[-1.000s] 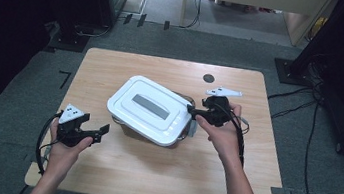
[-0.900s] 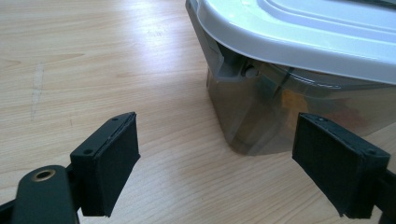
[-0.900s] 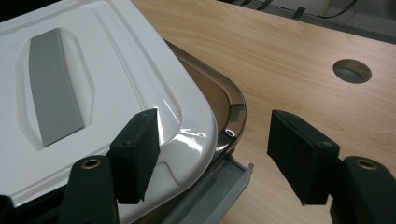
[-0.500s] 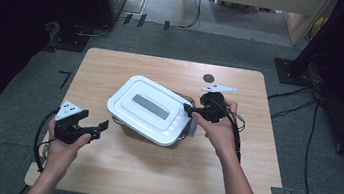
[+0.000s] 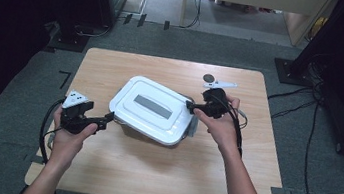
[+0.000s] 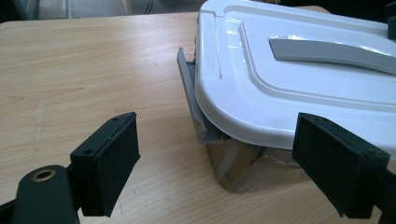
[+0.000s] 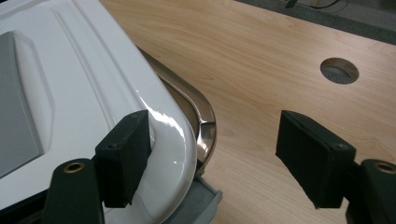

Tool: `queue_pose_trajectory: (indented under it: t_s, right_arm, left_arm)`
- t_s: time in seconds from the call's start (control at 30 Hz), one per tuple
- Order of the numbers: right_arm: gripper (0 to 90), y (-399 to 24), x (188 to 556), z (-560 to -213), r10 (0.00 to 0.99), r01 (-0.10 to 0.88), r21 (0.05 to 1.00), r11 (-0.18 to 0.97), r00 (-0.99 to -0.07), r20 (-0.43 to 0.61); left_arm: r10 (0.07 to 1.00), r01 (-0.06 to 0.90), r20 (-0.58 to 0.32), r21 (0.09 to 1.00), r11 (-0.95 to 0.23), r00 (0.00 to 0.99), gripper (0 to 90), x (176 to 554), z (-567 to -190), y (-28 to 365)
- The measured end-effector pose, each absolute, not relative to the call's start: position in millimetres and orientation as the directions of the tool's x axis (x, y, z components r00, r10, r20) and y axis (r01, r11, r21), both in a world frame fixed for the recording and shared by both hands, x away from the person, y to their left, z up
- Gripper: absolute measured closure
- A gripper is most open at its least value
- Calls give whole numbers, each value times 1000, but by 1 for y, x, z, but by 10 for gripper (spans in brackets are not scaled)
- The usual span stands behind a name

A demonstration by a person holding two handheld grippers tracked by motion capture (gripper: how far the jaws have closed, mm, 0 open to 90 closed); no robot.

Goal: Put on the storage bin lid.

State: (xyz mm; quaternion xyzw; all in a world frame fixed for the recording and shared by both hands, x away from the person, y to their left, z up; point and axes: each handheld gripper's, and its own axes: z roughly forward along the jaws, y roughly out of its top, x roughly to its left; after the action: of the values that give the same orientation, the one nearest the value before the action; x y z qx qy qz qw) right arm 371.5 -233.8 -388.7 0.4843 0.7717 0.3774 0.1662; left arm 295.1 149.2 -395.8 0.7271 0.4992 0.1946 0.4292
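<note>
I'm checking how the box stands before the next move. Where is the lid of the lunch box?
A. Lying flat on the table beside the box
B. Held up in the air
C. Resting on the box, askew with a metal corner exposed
C: the white lid lies on the metal box, whose corner shows past the lid's edge.

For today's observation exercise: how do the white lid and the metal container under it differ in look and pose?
The white lid is matte plastic with a grey panel on top; the metal container is shiny steel. The lid sits askew, overhanging, while the container rests flat on the table with its rim corner bared on the right gripper's side. Both have rounded corners.
</note>
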Motion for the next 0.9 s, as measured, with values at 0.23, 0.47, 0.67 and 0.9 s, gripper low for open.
queue_pose_trajectory:
  t_s: [0.23, 0.47, 0.67, 0.9]
  right_arm:
    - [290, -230, 386, -390, 853, 574, 767, 286, -518, 69]
    - [401, -226, 393, -392, 783, 520, 774, 362, -620, 51]
    - [399, -224, 385, -389, 770, 498, 770, 399, -638, 13]
    - [505, -211, 377, -376, 729, 454, 823, 341, -681, 73]
  left_arm:
    - [903, 586, -159, 802, -118, 400, 145, 306, -396, 143]
    - [901, 594, -149, 793, -138, 407, 145, 310, -398, 142]
    - [894, 586, -174, 802, -114, 413, 146, 298, -406, 154]
    - [894, 583, -199, 808, -83, 402, 146, 285, -413, 168]
